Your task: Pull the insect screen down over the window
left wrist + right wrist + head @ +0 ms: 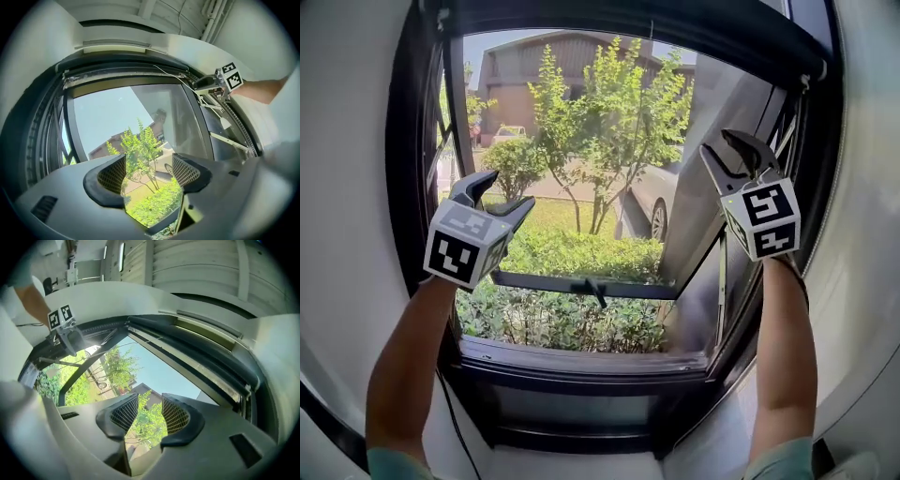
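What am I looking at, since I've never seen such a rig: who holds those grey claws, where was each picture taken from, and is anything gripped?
No robot here: a person holds a two-jaw gripper in each raised hand. The head view, from a camera on the person's head, shows the left gripper and right gripper before an open window, with trees and a car outside. The two gripper views come from cameras riding on each gripper, looking along its jaws. Both pairs of jaws stand apart with nothing between them. The dark bar along the window's top is probably the insect screen's housing; the screen is not pulled down.
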The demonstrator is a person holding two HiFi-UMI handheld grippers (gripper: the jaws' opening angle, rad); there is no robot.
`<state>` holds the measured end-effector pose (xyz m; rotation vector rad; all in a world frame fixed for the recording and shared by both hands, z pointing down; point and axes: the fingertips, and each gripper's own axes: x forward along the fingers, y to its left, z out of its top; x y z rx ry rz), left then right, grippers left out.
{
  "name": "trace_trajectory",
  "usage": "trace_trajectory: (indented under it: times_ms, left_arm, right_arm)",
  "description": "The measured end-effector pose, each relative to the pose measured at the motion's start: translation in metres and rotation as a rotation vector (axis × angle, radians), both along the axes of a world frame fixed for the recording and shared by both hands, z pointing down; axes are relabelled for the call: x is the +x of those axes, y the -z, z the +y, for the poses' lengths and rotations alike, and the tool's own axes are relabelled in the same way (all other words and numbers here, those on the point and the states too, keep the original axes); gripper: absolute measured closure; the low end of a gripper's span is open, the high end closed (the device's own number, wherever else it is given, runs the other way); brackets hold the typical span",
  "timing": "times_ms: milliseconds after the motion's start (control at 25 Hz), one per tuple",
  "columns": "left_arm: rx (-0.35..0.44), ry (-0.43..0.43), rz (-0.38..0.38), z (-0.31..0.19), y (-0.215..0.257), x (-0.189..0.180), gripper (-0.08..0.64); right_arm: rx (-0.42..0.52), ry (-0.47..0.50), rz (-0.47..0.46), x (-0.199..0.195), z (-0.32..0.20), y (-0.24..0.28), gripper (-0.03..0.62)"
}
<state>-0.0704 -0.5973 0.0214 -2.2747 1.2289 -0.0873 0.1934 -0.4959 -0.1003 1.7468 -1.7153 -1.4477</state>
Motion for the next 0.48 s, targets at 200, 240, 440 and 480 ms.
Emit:
trace_trajectory:
  times_ms: [200,240,440,480]
  left_arm:
    - [0.125,0.079,-0.084,-0.009,0.069,-0.008,0.223]
    - [0.147,0.096,-0.1,-0.01,0.083,-0.01,0.216]
    - [0.273,0.211,-0.219,-0.009,0.143,-0.021,0.188]
    - [0.303,0.237,-0.244,-0.007,0.154,-0.022,0.183]
  right_arm:
    - [0.035,-0.104,0.146,-0.007,0.004,0.046,0.423]
    - [0.049,-0.127,0.173,-0.008,0.005,0.056,0.422]
    - [0.117,-0.204,0.255,-0.012,0.018,0.095,0.419]
    - [0.123,-0.221,0.262,-0.011,0.02,0.101,0.419]
